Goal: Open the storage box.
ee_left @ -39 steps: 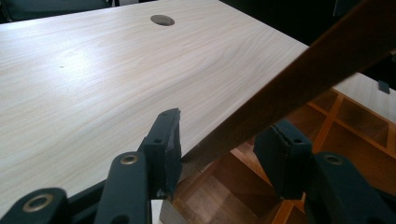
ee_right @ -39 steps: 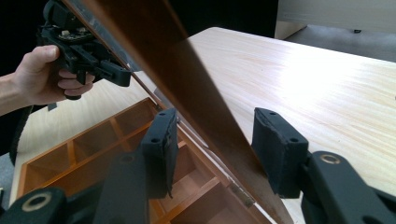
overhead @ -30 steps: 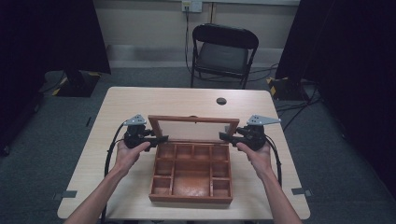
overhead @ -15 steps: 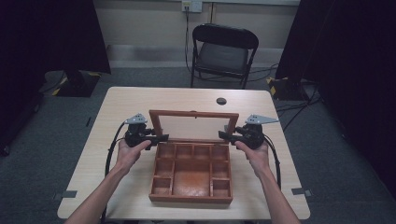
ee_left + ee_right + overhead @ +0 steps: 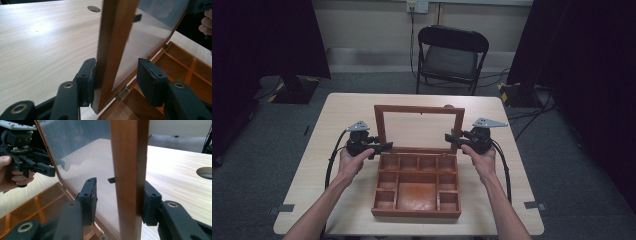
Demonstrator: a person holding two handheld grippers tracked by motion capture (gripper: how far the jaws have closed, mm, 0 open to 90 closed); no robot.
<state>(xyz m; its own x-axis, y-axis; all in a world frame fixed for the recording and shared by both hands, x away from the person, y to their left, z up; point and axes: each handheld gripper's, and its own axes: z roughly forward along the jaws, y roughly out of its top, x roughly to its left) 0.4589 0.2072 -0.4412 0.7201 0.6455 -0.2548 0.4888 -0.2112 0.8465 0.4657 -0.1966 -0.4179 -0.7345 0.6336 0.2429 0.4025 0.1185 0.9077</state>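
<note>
Lid (image 5: pixel 419 108) of the wooden box (image 5: pixel 417 212) at mid-table (image 5: pixel 337 115) stands upright, and we merely straddle its side rails (left gripper (image 5: pixel 387 146) has just been opening, right gripper (image 5: pixel 449 137) closing, one pad touching each, nothing clamped), so it could slam shut.

The pale, wood-grained surface (image 5: pixel 337 120) is rectangular with rounded corners and has a round dark cable hole (image 5: pixel 94 8) set into it toward the far edge, at mid-width. Beyond that far edge stands a black folding chair with a grey seat (image 5: pixel 451 56), facing the surface. Behind the chair, a white wall socket (image 5: pixel 417 6) sits on the cream wall, with a cable hanging down from it. Grey carpet (image 5: pixel 272 145) covers the floor all around. Dark curtains (image 5: pixel 267 35) hang at both sides of the room. Yellow-and-black striped tape (image 5: pixel 510 92) marks the floor at the right, near some loose black cables. Small grey tape strips (image 5: pixel 533 205) lie on the carpet near the surface's near corners.
</note>
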